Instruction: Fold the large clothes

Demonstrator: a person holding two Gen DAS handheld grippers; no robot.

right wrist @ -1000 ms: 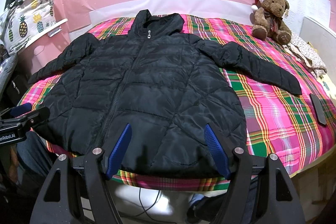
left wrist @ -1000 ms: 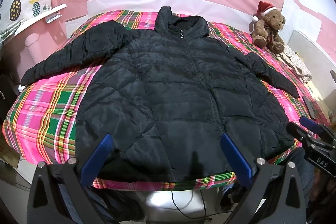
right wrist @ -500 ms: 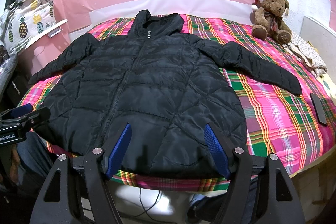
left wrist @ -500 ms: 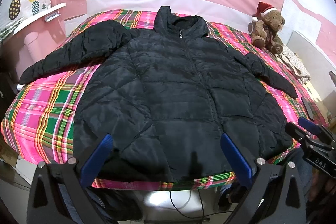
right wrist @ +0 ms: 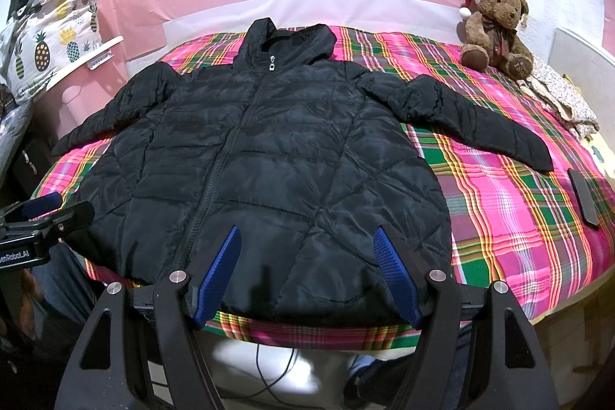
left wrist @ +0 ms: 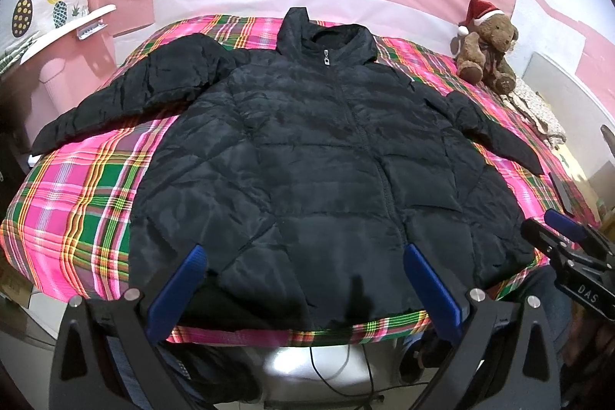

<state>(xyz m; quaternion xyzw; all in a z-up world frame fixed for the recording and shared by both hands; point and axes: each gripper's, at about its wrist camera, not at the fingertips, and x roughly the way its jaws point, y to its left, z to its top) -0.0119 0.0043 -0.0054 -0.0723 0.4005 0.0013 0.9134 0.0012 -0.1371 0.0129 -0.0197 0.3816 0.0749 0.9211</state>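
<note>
A black quilted hooded jacket (left wrist: 307, 156) (right wrist: 261, 156) lies flat and zipped on the plaid bed cover (left wrist: 77, 202) (right wrist: 519, 202), both sleeves spread outward. My left gripper (left wrist: 303, 252) hangs open over the near hem, left of the zipper, its blue pads (left wrist: 175, 289) wide apart and holding nothing. My right gripper (right wrist: 307, 235) is open too, above the hem right of the zipper. Each gripper shows at the edge of the other's view: the right gripper (left wrist: 553, 229) and the left gripper (right wrist: 57, 208).
A teddy bear (right wrist: 496, 29) in a Santa hat sits at the back right, beside a floral cloth (right wrist: 561, 98). A dark phone (right wrist: 582, 196) lies near the right edge. A pineapple-print pillow (right wrist: 50, 41) sits at the left. A cable (right wrist: 273, 371) dangles under the bed edge.
The left wrist view has drifted slightly, so the jacket sits a little lower in it. Both grippers stay open over the hem.
</note>
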